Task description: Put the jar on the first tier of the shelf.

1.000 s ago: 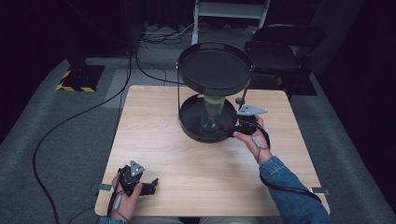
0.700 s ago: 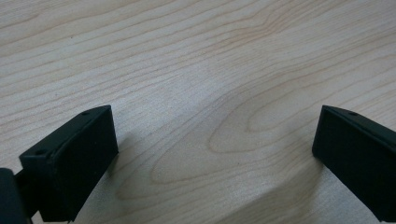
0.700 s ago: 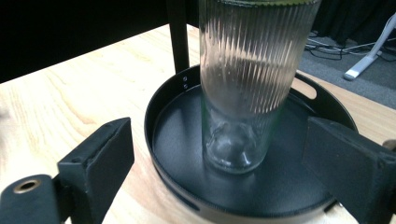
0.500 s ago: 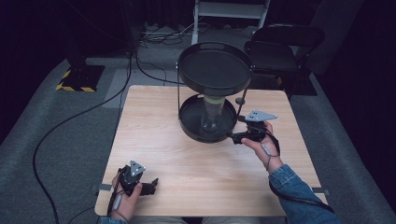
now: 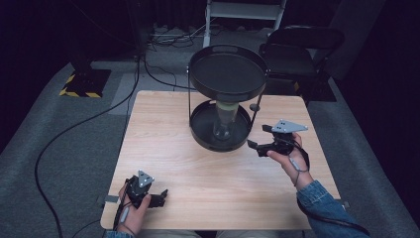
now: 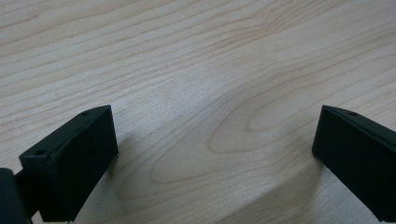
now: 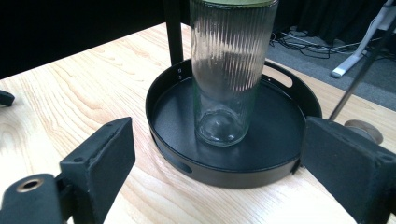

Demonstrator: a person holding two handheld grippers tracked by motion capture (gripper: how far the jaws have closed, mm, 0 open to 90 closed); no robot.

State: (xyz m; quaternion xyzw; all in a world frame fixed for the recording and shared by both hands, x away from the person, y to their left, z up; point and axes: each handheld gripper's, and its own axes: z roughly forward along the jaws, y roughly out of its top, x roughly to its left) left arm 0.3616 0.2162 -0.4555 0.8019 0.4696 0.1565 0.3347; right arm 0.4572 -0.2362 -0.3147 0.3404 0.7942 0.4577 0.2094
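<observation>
High view: a light wooden desk carrying a black two-tier stand, taken here as the landmark. The stand's upper tray is round and empty on its visible face; its lower tray holds a ribbed clear glass jar standing upright at its centre. The jar's top is hidden under the upper tray in this view; a pale greenish lid edge can just be made out. No brand, label or legible writing shows on the stand, jar or grippers.

Right gripper: held in the person's right hand, just right of the lower tray, grey three-cornered plate on top, fingers spread apart and holding nothing, aimed at the stand. A blue denim sleeve is cut off by the bottom edge.

Left gripper: well apart from the stand, near the desk's front left corner, held in the left hand.

Right gripper view: the jar stands in the lower tray between and beyond the two released fingers; the jar's lid is cropped by the top edge. A small round knob beside the tray is half hidden by the right-hand finger.

Left gripper view: two fingers set wide, nothing between them, bare wood grain below; both are cropped by the frame.
</observation>
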